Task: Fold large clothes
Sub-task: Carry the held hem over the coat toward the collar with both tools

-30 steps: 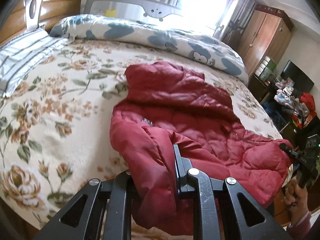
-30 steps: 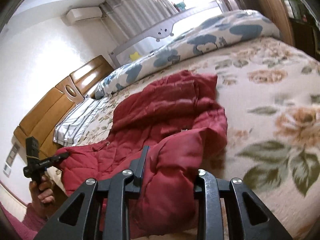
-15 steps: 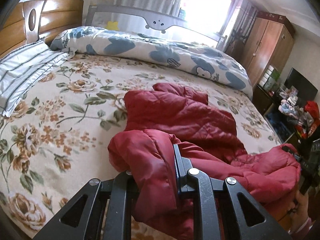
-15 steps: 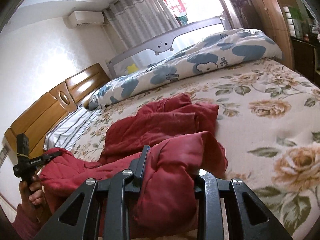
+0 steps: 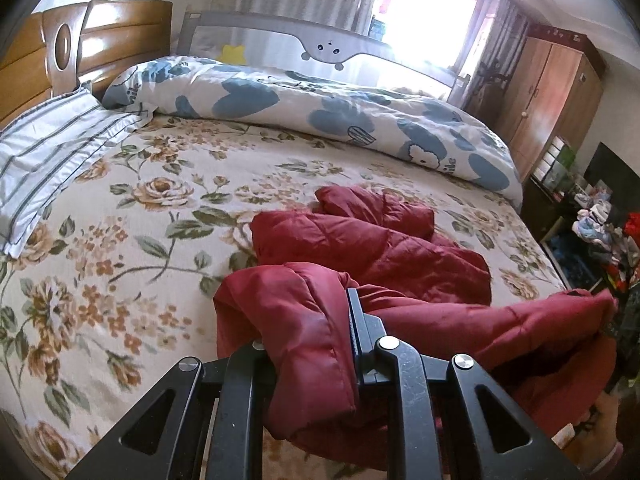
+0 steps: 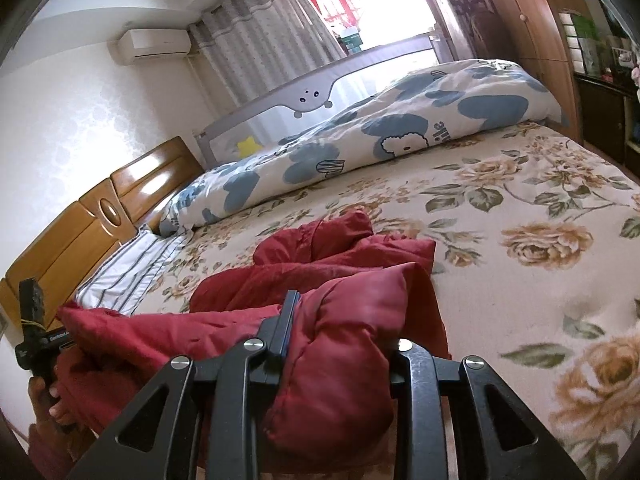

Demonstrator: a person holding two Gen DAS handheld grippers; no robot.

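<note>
Left gripper (image 5: 310,344), bottom centre of the left wrist view: jaws pinching a thick fold of the red padded jacket (image 5: 372,248), cloth bulging between them and hanging below

Right gripper (image 6: 344,336), bottom centre of the right wrist view: jaws likewise clamped on a puffed fold of the same jacket (image 6: 344,264)

Jacket edge: stretched between the two grippers, running toward the right edge of the left wrist view and toward the lower left of the right wrist view, where the left gripper (image 6: 36,332) and the hand (image 6: 44,400) holding it appear

Jacket body: lies bunched at the middle of each frame on the floral bedspread (image 5: 132,240), beyond the held folds

Striped pillow (image 5: 48,152): left edge of the left wrist view, on the bedspread, well apart from the jacket

Blue-and-white quilt (image 5: 320,116): rolled across the bed in the upper middle, behind the jacket

Wooden headboard (image 5: 80,48): upper left, behind the pillow

Grey bed rail (image 5: 320,44): with a cartoon face, top centre, behind the quilt

Curtained window (image 5: 420,12): bright, top centre to right

Wooden wardrobe (image 5: 556,92): upper right

Air conditioner (image 6: 154,44): on the wall, upper left of the right wrist view
</note>
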